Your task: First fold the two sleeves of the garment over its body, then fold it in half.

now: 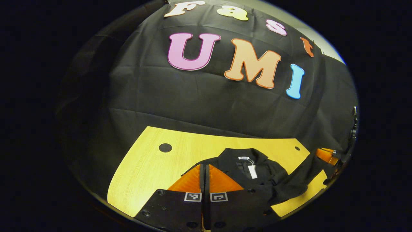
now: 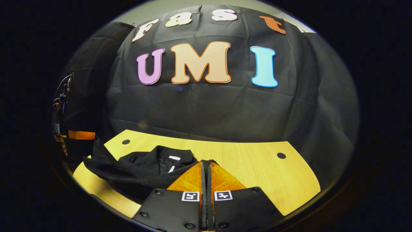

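A black garment (image 1: 231, 161) with a white neck tag lies collar-up on the yellow wooden table (image 1: 151, 170). My left gripper (image 1: 204, 166) is shut at the garment's near edge, its tips pressed together on black cloth. Farther right, the right gripper (image 1: 325, 155) holds a sleeve (image 1: 299, 180) stretched up off the table. In the right gripper view the garment (image 2: 141, 167) lies to the left, and my right gripper (image 2: 206, 162) is shut with a bit of black cloth at its tips. At the far left, the left gripper (image 2: 80, 134) lifts the other sleeve (image 2: 96, 151).
The table (image 2: 257, 164) has bare wood to the right of the garment and a round black hole (image 2: 281, 155) near its back corner. Another hole (image 1: 165, 147) sits at the opposite back corner. The black cloth wall rises right behind the table.
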`<move>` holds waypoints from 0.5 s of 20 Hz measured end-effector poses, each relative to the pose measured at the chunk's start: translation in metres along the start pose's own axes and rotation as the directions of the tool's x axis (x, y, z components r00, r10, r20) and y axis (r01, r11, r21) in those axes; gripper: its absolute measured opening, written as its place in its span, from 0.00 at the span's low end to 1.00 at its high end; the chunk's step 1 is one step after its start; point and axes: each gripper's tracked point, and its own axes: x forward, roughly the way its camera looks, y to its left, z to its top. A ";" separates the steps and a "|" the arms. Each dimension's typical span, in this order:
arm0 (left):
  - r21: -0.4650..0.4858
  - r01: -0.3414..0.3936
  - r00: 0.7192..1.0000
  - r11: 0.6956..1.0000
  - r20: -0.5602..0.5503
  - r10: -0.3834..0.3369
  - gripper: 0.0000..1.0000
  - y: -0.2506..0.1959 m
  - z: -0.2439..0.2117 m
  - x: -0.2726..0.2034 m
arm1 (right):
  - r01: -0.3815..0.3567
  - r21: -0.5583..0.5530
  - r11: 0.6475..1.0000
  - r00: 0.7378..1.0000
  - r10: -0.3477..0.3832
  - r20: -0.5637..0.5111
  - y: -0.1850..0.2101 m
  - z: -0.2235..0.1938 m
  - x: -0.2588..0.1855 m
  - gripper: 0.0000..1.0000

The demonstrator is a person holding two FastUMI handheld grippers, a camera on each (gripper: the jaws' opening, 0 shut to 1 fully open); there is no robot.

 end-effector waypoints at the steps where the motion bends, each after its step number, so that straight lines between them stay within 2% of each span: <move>1: 0.002 -0.007 1.000 1.000 -0.012 0.007 0.00 0.005 -0.002 0.009 | 0.017 0.006 1.000 1.000 -0.017 -0.002 -0.001 0.002 0.009 0.02; 2: 0.006 -0.024 1.000 1.000 -0.019 0.024 0.00 0.011 -0.006 0.017 | 0.041 0.014 0.999 0.999 -0.041 -0.005 -0.005 0.003 0.018 0.02; 3: 0.025 -0.073 0.997 0.997 -0.017 0.074 0.00 0.023 -0.006 0.024 | 0.071 0.026 0.997 0.997 -0.070 -0.021 -0.009 0.001 0.025 0.04; 4: 0.060 -0.139 0.990 0.988 0.008 0.139 0.00 0.039 0.000 0.027 | 0.113 0.036 0.993 0.993 -0.112 -0.032 -0.016 0.001 0.031 0.10; 5: 0.089 -0.161 0.986 0.983 0.047 0.158 0.01 0.048 0.009 0.032 | 0.137 0.050 0.989 0.990 -0.136 -0.029 -0.020 0.004 0.033 0.40; 7: 0.101 -0.140 0.983 0.985 0.133 0.126 0.38 0.040 0.033 0.033 | 0.150 0.081 0.985 0.989 -0.149 -0.017 -0.019 0.009 0.027 0.98; 8: 0.094 -0.099 0.983 0.991 0.162 0.083 0.56 0.027 0.043 0.032 | 0.160 0.084 0.984 0.987 -0.160 -0.006 -0.019 0.013 0.021 0.94; 9: 0.091 -0.061 0.984 0.994 0.173 0.044 0.75 0.017 0.047 0.026 | 0.176 0.078 0.981 0.984 -0.177 0.011 -0.020 0.017 0.014 0.97; 10: 0.089 -0.035 0.983 0.995 0.182 0.019 0.94 0.010 0.048 0.021 | 0.187 0.072 0.980 0.981 -0.190 0.036 -0.019 0.022 0.006 0.96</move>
